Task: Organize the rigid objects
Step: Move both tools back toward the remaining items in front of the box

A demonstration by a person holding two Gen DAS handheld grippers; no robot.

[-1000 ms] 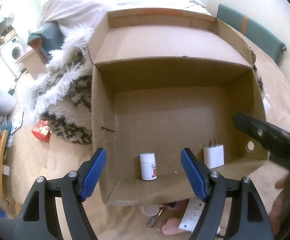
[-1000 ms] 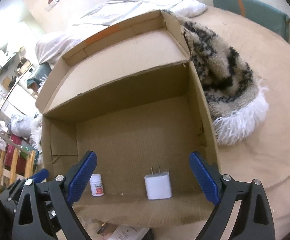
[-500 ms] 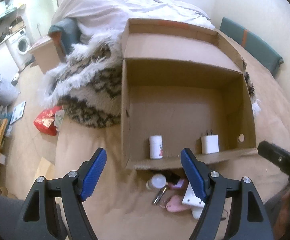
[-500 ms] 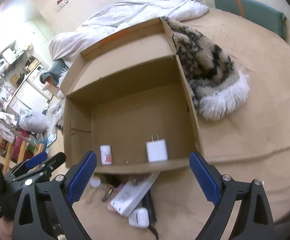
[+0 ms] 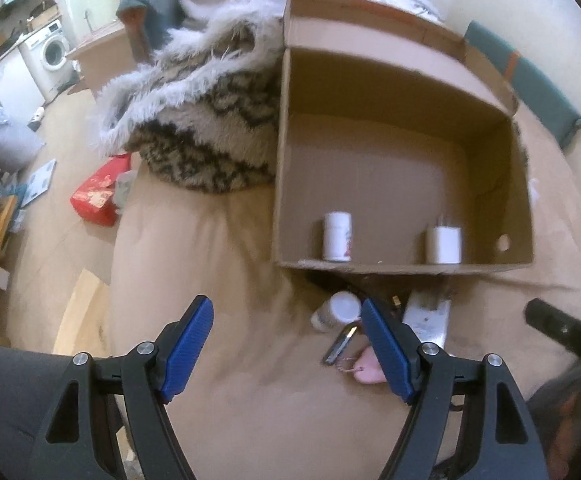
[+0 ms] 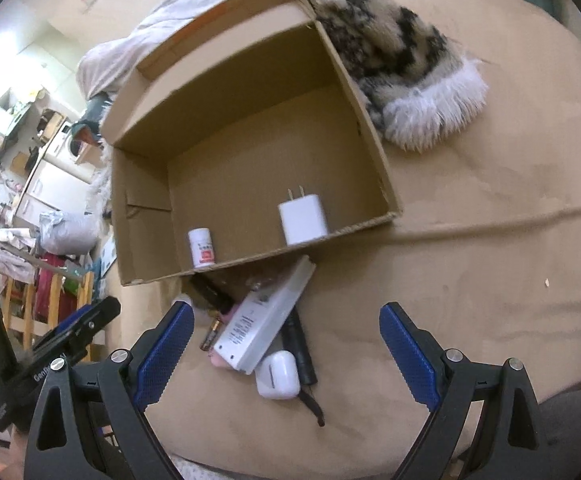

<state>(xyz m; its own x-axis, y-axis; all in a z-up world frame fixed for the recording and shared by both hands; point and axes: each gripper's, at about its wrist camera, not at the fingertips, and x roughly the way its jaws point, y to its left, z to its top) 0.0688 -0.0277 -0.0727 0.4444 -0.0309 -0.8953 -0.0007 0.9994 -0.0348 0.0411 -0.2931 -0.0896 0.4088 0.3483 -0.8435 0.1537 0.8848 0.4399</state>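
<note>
Left wrist view shows the left gripper (image 5: 286, 344) with its two blue fingers (image 5: 188, 344) spread wide and nothing between them. It hangs over a tan bed cover (image 5: 230, 248). Ahead sits a big cardboard box (image 5: 402, 92), open at the top, with a fluffy black-and-white blanket (image 5: 206, 128) pressed against its left wall. Two things stand inside the box by the near wall: one small white bottle (image 5: 337, 236) and one white charger plug (image 5: 444, 245). They are apart from each other. Just outside the near wall lies a little pile: another white bottle (image 5: 336, 312) on its side, a white flat box (image 5: 428, 318), and something pink (image 5: 366, 372) partly hidden behind the right finger. A red packet (image 5: 98, 196) lies on the floor to the left, and a washing machine (image 5: 52, 50) stands far back. Right wrist view shows the right gripper (image 6: 286, 354), also wide open and holding nothing, above the same pile. Here the flat box (image 6: 264, 320) lies across a black stick-shaped thing (image 6: 300, 354), and one white earbud case (image 6: 277, 374) rests beside them. One small battery (image 6: 210, 334) lies near the left finger. The pile stands between both grippers and the box.
</note>
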